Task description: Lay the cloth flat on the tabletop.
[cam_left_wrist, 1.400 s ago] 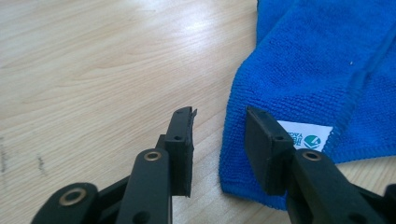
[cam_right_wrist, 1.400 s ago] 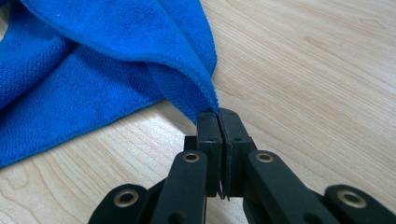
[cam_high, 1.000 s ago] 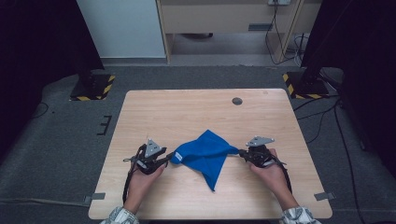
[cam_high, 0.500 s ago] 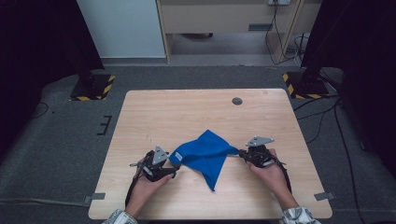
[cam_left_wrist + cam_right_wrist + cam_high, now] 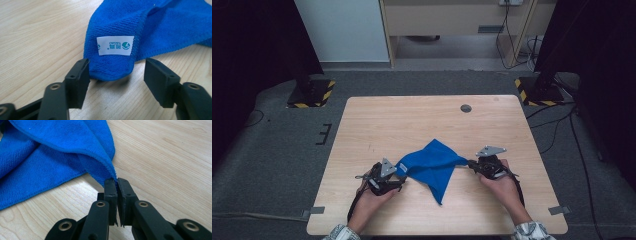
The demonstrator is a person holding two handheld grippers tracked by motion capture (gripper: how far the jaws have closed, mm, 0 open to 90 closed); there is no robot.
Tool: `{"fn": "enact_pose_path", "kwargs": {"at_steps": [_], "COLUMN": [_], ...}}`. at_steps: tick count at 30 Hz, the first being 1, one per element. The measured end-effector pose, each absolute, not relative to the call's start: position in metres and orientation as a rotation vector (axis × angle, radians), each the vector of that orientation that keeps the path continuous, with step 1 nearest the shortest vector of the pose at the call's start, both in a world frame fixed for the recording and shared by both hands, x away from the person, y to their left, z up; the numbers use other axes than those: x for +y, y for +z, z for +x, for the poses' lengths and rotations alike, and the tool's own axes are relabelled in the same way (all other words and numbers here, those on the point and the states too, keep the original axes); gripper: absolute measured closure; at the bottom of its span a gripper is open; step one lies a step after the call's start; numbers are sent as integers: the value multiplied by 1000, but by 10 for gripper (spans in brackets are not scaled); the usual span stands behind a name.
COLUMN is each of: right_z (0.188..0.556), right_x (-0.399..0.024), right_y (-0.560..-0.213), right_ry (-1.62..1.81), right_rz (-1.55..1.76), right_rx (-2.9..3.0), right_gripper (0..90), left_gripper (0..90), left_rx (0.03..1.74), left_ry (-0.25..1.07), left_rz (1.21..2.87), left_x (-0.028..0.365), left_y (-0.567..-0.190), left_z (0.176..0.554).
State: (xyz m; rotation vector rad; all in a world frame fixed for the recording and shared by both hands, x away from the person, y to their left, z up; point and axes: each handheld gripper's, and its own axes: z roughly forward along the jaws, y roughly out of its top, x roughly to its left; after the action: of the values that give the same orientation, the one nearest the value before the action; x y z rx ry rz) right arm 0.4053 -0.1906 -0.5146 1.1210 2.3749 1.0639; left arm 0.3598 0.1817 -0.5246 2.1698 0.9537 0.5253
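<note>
Lying across the middle of the wooden table (image 5: 412,120) is a blue cloth (image 5: 434,165), bunched up with one point hanging toward the person. It sits between the two hands.

The right gripper (image 5: 116,185) is pinched tight on the cloth's right corner, and the cloth rises from its black jaws like a little tent. In the high view, that hand has kept its place since a second ago.

The left gripper (image 5: 113,72) has changed. A second ago it was right up against the left end of the cloth. Now it sits a bit lower and closer to the person, and its jaws have just been closing in a little after a wide swing open. The folded left corner, the one with the white label (image 5: 115,45), lies on the table between the jaws. One jaw sits just beside it, the other stands apart, so nothing is squeezing it.

I think the left side let go to find a better spot. It likely needs to pinch this corner again before both hands can pull the cloth flat.
</note>
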Motion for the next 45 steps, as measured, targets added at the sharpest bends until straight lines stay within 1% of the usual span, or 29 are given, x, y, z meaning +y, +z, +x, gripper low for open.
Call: {"fn": "enact_pose_path", "kwargs": {"at_steps": [4,12,17,23,45], "right_z": [405,406,406,406,406], "right_x": [-191,-190,-190,-189,-191], "right_y": [-515,-515,-516,-516,-513], "right_ry": [1064,1059,1054,1052,1071], "right_rz": [1123,1119,1118,1117,1110], "right_rx": [2375,2380,2383,2383,2362], "right_gripper": [866,866,867,868,873], "left_gripper": [466,677,788,891,900], "left_rx": [958,929,926,946,1022], "left_ry": [513,471,440,422,568], "left_rz": [2177,2190,2192,2187,1984], "left_x": [182,181,181,184,210], "left_y": [-527,-529,-528,-527,-504], "left_z": [362,364,367,371,372]}}
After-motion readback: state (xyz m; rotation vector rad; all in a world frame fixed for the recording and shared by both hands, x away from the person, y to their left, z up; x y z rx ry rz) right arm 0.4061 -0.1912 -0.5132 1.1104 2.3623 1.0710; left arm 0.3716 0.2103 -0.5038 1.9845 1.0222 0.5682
